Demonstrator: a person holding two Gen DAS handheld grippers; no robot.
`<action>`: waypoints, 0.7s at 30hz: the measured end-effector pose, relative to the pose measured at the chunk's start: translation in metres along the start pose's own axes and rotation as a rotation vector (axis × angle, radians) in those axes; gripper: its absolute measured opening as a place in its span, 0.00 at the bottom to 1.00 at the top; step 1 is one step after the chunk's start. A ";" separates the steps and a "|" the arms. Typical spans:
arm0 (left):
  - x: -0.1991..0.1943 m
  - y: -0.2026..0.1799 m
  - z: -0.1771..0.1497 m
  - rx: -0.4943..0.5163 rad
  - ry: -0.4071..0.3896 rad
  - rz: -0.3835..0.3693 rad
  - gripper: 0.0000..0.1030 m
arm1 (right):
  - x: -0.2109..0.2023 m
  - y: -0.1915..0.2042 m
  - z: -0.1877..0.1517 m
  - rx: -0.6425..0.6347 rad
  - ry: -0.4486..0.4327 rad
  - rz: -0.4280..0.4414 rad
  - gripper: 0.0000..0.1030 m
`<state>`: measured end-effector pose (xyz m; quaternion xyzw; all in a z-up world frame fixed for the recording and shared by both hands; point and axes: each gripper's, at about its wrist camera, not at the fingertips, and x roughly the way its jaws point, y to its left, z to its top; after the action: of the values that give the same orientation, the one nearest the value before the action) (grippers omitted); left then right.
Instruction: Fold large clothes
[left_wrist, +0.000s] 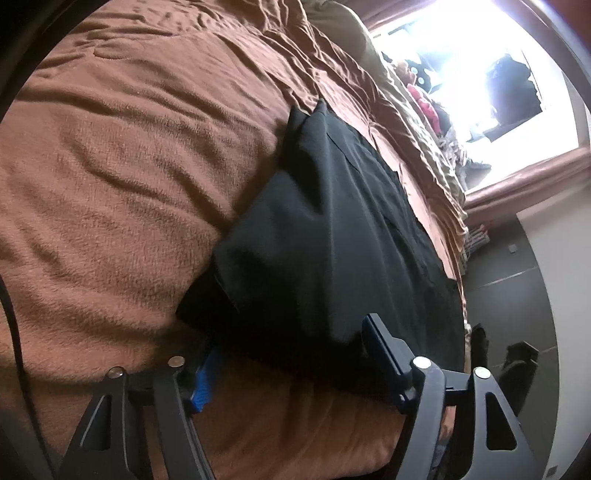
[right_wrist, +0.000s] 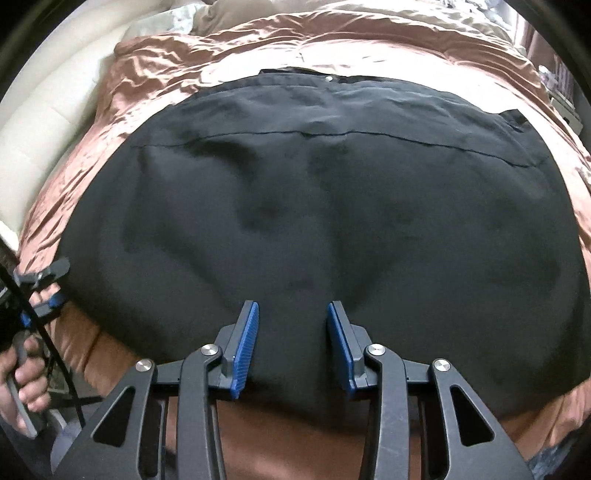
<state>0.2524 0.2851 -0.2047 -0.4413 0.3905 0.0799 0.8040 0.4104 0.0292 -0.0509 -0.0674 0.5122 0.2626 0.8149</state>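
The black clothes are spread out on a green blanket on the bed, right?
Not quite. The black clothes are spread out on the bed, but the blanket under them is brown, not green. The right wrist view shows brown cloth all around the black fabric.

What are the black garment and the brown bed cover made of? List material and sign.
Black garment: thin matte woven cloth, probably a synthetic blend; soft shallow creases, stitched seam, no sheen.
Brown bed cover: looks like plush fleece; fuzzy nap close up, faint sheen on its folds from afar.
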 end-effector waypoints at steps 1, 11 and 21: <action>0.001 0.000 0.001 -0.006 -0.006 0.001 0.64 | 0.007 -0.001 0.005 0.011 -0.001 -0.004 0.35; 0.001 0.004 0.007 -0.100 -0.092 -0.001 0.46 | 0.050 -0.008 0.061 0.086 -0.034 -0.070 0.16; -0.004 -0.001 0.000 -0.168 -0.160 0.047 0.39 | 0.087 -0.023 0.115 0.213 -0.093 -0.041 0.16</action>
<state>0.2500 0.2854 -0.2014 -0.4902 0.3273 0.1660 0.7906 0.5430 0.0845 -0.0770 0.0213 0.4975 0.1927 0.8455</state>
